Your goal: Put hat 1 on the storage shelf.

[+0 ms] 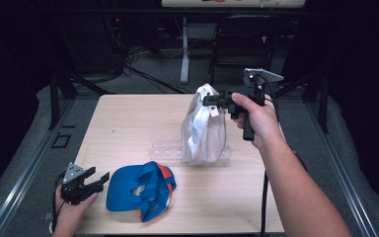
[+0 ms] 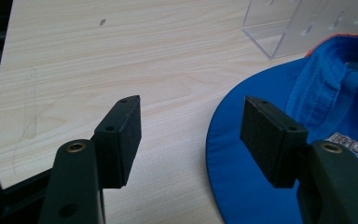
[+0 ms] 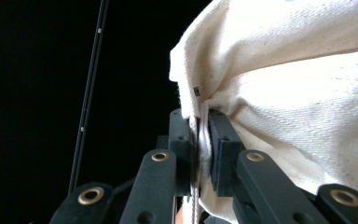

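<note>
White cap (image 1: 203,131): hanging above the clear stand (image 1: 165,146) mid-desk, toward the far edge.
Right claw (image 1: 210,100): clamped on the cap's top fabric edge.
Blue cap (image 1: 139,191): upside down by the desk's (image 1: 128,118) near edge.
Left claw (image 1: 100,180): apart, empty, just beside its brim.
Handling: soft, light, floppy cloth; the brim is probably the stiffest hold.

caps: 2 (blue cap (image 1: 137,193), white cap (image 1: 203,129)) | clear stand (image 1: 165,146): 1, prob. | tongs: 2
</note>
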{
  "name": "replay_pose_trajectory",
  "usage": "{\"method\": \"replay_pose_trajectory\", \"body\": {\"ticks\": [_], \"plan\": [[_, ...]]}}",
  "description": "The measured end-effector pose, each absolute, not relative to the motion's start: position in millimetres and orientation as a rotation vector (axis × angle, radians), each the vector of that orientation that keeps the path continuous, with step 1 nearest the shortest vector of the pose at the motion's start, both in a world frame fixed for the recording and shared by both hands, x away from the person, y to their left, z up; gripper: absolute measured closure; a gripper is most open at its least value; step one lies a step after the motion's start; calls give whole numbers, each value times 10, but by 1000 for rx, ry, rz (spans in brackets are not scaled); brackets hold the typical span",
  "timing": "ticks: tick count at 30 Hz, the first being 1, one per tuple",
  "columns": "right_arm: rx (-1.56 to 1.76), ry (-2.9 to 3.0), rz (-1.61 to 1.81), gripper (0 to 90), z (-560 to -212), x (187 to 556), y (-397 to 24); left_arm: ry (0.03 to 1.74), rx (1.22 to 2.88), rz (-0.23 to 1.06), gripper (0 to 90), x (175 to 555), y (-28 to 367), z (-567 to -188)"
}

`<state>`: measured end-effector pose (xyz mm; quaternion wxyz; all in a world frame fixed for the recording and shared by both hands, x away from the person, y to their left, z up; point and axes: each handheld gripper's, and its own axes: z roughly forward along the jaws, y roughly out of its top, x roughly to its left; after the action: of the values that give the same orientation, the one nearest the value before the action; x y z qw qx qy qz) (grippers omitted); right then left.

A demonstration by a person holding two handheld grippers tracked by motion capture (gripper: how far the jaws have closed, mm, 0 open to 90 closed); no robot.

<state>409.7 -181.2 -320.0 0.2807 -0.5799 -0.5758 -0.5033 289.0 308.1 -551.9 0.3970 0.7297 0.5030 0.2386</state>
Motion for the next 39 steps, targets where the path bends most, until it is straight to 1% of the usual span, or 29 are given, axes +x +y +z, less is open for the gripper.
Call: {"method": "replay_pose_trajectory", "body": {"ticks": [8, 11, 15, 17, 19, 20, 29, 33, 39], "plan": [[-1555, -1540, -1351, 818, -3179, 4207, -1664, 1284, 1844, 601, 433, 2870, 3083, -5475], [-1558, -1541, -1347, 819, -3177, 4244, -1595, 1259, 1835, 598, 457, 2860, 3066, -5447], [-1559, -1544, -1338, 819, -3189, 4293, -1523, 1232, 1840, 604, 459, 2846, 3008, -5403], [-1564, -1542, -1341, 818, -3200, 4319, -1493, 1209, 1848, 604, 455, 2842, 2975, -5369], [-1562, -1547, -1335, 818, -3208, 4342, -1461, 1190, 1860, 605, 415, 2850, 2926, -5338], [-1565, -1547, -1335, 818, -3213, 4352, -1446, 1182, 1874, 589, 410, 2857, 2900, -5322], [-1593, -1532, -1336, 818, -3240, 4454, -1367, 1065, 1896, 606, 409, 2858, 2610, -5107], [-1612, -1532, -1329, 818, -3287, 4497, -1326, 1009, 1915, 617, 385, 2908, 2446, -5008], [-1620, -1522, -1323, 817, -3349, 4546, -1250, 938, 1939, 621, 385, 2990, 2176, -4905]]}}
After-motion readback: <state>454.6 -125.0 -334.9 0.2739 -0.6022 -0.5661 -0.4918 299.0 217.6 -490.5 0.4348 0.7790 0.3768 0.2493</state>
